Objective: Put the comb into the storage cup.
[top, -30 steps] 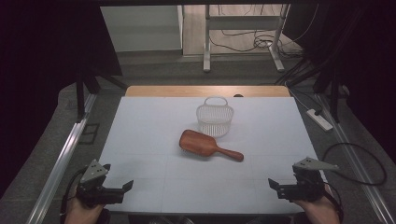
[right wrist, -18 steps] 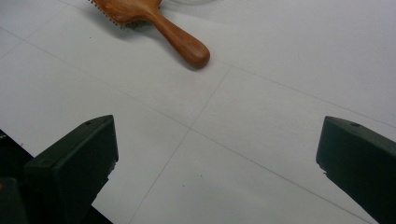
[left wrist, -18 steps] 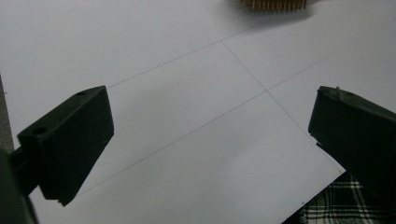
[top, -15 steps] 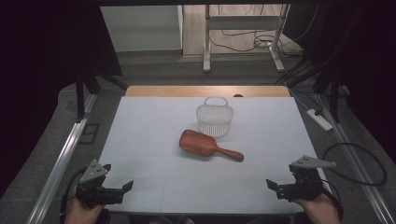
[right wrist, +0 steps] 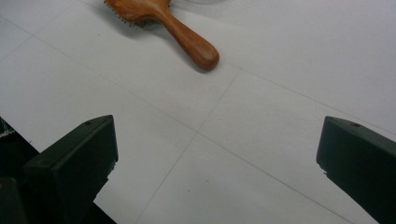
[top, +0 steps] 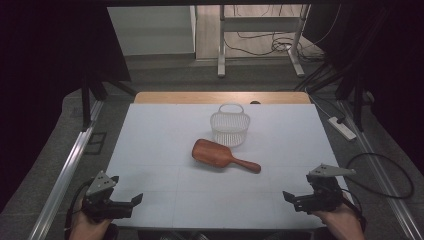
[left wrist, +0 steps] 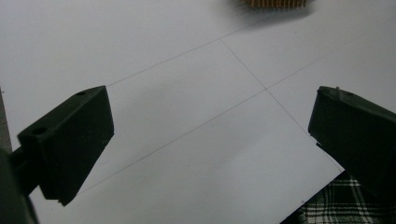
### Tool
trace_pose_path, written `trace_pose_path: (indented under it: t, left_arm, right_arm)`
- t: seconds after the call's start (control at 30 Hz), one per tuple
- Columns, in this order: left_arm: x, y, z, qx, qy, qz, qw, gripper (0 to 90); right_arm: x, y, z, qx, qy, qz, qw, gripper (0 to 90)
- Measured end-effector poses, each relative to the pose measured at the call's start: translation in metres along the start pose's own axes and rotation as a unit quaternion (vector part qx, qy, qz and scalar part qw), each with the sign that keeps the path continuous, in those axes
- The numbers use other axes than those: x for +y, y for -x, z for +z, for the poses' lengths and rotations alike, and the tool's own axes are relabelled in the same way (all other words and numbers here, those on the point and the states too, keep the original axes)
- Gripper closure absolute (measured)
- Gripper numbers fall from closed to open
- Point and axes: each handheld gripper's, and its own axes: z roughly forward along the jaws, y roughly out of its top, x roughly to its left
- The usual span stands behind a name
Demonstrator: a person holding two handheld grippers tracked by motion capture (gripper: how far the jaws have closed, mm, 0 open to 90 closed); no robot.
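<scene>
In the high view, the left tool (top: 131, 202) sits at the near left corner of the white counter (top: 165, 135), held in a hand (top: 87, 227), its jaws spread apart and pointing toward the counter's middle. The right tool (top: 292, 198) is at the near right corner in the other hand (top: 340, 222), jaws likewise spread and empty. Ahead of both tools, roughly midway between them and well apart from each, lies a wooden hairbrush (top: 222, 155), its handle end angled toward the right tool. Just beyond the brush head stands a small white basket (top: 230, 127) with its handle raised; whether brush and basket touch cannot be told.

In the left gripper view, the two black jaws of the left tool (left wrist: 210, 135) stand wide apart with nothing between them, above bare counter (left wrist: 187, 70) crossed by thin lines. Far ahead, at the top edge, a sliver of the hairbrush's bristle side (left wrist: 275, 3) shows. Plaid cloth (left wrist: 336, 205) peeks past the counter's edge by the right-hand jaw.

In the right gripper view, the right tool (right wrist: 217, 158) is also wide open and empty. The hairbrush (right wrist: 163, 21) lies ahead and to the left of the jaws, its rounded handle end nearest the tool, flat on the counter (right wrist: 289, 70).
</scene>
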Motion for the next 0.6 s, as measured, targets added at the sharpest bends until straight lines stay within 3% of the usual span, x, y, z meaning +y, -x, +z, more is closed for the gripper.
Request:
trace_pose_path:
  t: [0.27,0.6]
  left_arm:
    - [0.0,0.0,0.0,0.0,0.0,-0.001,1.0,1.1]
    - [0.0,-0.001,0.0,-0.001,-0.001,-0.001,1.0,1.3]
  right_arm:
    - [0.008,0.001,0.004,0.014,0.007,-0.014,0.9998,0.0]
    - [0.017,0.0,0.01,0.02,-0.004,-0.024,0.9995,0.0]
